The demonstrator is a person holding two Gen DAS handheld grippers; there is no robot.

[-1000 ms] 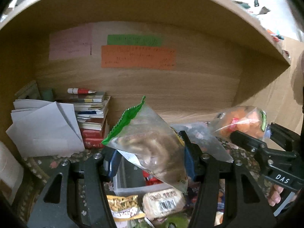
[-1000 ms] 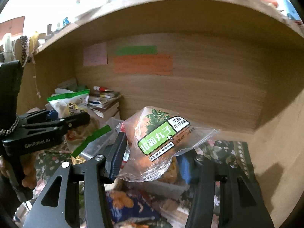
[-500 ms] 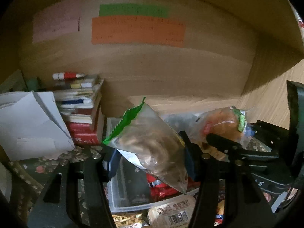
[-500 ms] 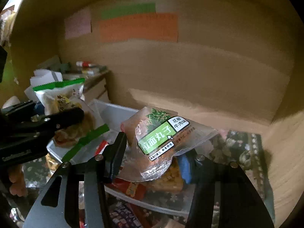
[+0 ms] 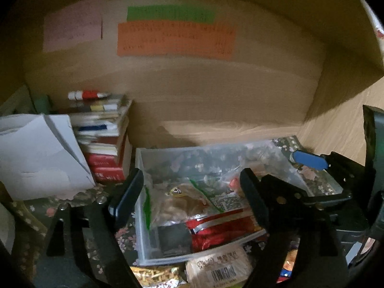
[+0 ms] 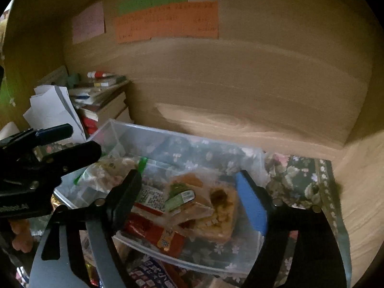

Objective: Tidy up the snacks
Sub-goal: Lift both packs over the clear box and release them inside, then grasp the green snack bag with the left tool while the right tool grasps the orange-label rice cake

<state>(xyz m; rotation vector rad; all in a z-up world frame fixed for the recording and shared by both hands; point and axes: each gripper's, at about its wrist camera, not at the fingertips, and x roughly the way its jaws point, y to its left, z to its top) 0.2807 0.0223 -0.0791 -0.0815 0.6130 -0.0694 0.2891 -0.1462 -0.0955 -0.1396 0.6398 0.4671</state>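
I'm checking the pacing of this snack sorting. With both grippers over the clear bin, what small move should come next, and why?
Probably lift both clear. The left gripper and right gripper are opening with nothing pinched; both snack bags already lie in the clear bin.

Left gripper [image 5: 192,192] jaws opening, right gripper [image 6: 189,192] jaws opening, both tilted downward, apparently holding nothing

Partly legible white lettering ending "AI" on the left claw [image 6: 81,141] body; barcode with unreadable digits on a beige snack packet [image 5: 217,267]; writing on the orange note [image 5: 175,40] blurred.
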